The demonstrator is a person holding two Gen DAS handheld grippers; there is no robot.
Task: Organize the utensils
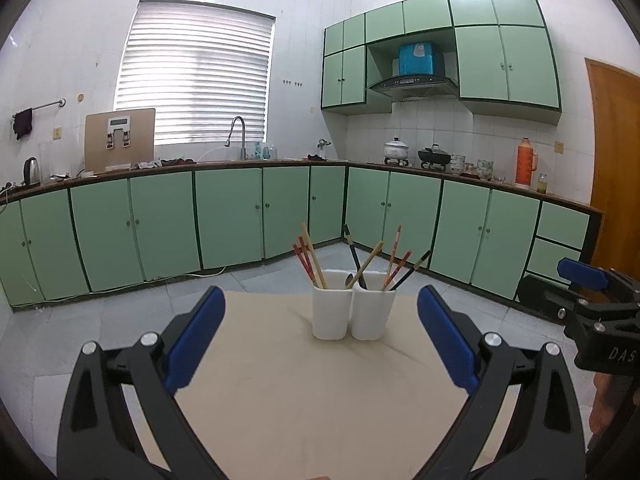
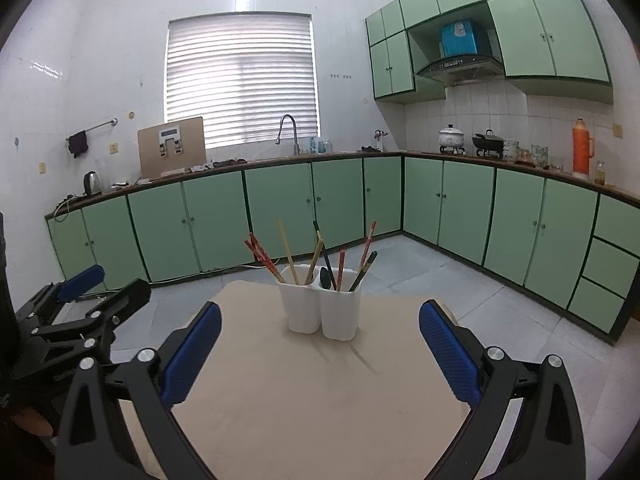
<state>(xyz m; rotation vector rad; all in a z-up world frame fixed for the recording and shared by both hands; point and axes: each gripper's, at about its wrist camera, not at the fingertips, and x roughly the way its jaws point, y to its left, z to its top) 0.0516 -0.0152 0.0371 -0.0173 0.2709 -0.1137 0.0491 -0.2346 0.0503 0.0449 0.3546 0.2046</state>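
Two white cups (image 1: 352,306) stood touching near table's (image 1: 280,392) far edge, sticks (image 1: 310,258) and black spoon (image 1: 354,258) poking up, leaning outward. Left gripper (image 1: 320,340) was spread wide, empty. Right gripper (image 2: 320,352) too. Cups sat straight ahead of both, neither clearly nearer.

Two white holders (image 1: 352,312) stand touching on the table (image 1: 280,380). About eight chopsticks (image 1: 310,258) and one dark spoon (image 2: 326,276) stick up from them. Two grippers are in view.
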